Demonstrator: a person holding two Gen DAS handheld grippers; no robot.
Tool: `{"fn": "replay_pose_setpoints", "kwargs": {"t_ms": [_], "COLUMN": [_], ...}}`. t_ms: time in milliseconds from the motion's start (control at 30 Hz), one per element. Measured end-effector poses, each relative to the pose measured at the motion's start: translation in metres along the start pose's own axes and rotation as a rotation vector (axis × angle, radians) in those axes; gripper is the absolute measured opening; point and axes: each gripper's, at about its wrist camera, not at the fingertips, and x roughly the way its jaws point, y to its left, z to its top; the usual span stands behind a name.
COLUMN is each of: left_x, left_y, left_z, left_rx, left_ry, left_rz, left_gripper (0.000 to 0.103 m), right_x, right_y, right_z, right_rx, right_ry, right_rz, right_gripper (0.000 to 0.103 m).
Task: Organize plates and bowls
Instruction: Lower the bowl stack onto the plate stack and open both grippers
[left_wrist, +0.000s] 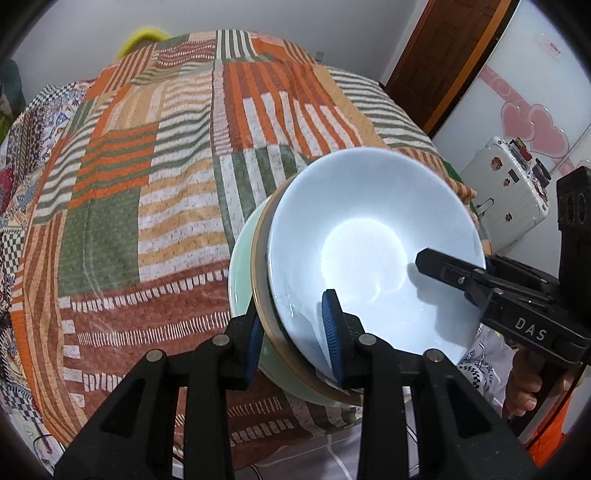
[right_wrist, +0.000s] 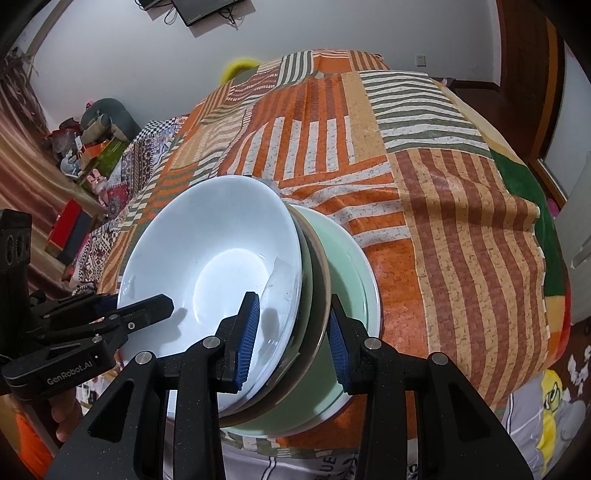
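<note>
The left gripper (left_wrist: 295, 341) sits at lower centre of its own view, fingers (left_wrist: 334, 338) closed on the stacked bowls' (left_wrist: 369, 236) rim. The right gripper (right_wrist: 293, 341) likewise clamps the stack's opposite rim, its fingers (right_wrist: 247, 338) pressing inside and outside.

Bedroom around a patchwork bedspread (left_wrist: 147, 177)

Beyond the bedspread's far edge a yellow object (left_wrist: 146, 37) peeks up against the wall. To its right stand a brown wooden door (left_wrist: 439, 55) and a white suitcase (left_wrist: 506, 192) with stickers; clutter (right_wrist: 85, 140) lies left.
</note>
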Motion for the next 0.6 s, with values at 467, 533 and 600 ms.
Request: {"fn": "replay_pose_setpoints", "kwargs": {"t_ms": [467,533,600], "left_x": [-0.042,-0.057,-0.076], "left_y": [0.001,-0.001,-0.005], "left_z": [-0.004,-0.004,-0.005], "left_rx": [0.008,0.004,0.009], "left_ry": [-0.118,-0.159,-0.212], "left_rz": [0.061,0.058,0.054], "left_gripper": [0.032,0.032,0.032], "right_x": [-0.020,-0.035,-0.048], "right_y": [0.005,0.008,0.011], "right_z": [0.000,0.001,0.002], "right_rx": [-0.028,-0.042,-0.055], "right_ry": [-0.049,-0.084,-0.116], "right_rz": [-0.026,-0.027,-0.022], "right_gripper": [0.037,0.037,0.037]}}
